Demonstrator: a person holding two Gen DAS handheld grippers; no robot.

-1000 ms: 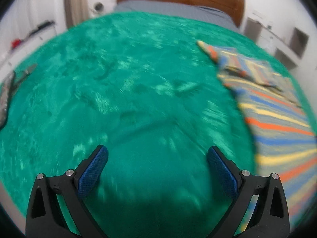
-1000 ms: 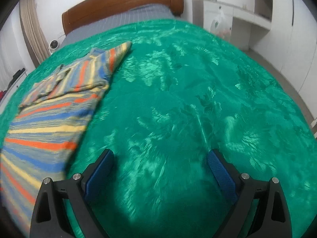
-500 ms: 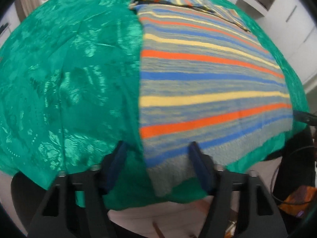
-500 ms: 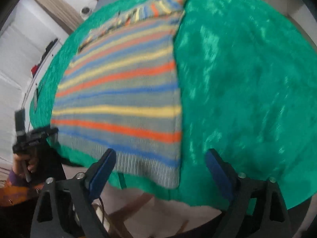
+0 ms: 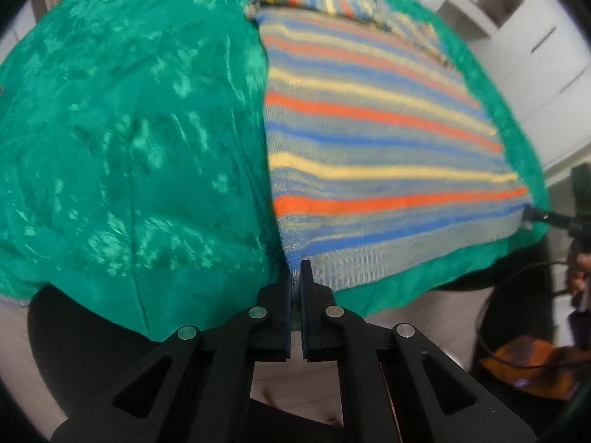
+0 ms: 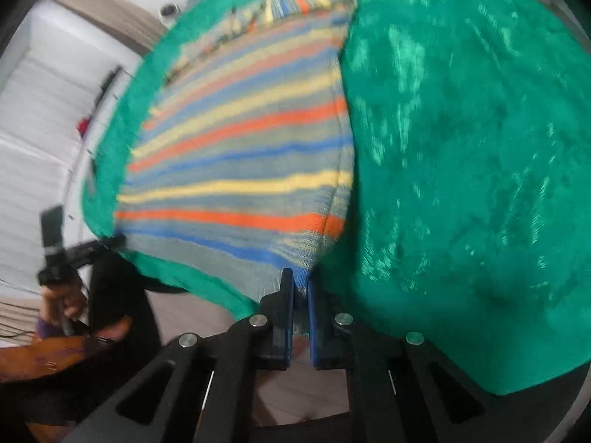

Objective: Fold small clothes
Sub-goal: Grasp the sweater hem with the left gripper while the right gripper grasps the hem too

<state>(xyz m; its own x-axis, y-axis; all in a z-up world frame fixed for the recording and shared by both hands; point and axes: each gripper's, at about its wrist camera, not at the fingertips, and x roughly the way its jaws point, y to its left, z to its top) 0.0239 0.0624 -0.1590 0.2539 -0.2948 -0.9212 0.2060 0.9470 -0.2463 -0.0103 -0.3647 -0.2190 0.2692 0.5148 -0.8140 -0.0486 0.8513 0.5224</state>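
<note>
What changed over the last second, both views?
Both tools swung from the bare green bedspread to the near hem of the striped sweater and shut on its corners: left tool, right tool. The sweater stays flat.

Green bedspread and the room around it

A glossy green bedspread (image 5: pixel 129 155) is spreading out ahead of the claw and draping over the near edge — white cabinets (image 5: pixel 517 37) are standing beyond it to the upper right, and a beige curtain (image 6: pixel 107 11) is hanging at the upper left.
</note>
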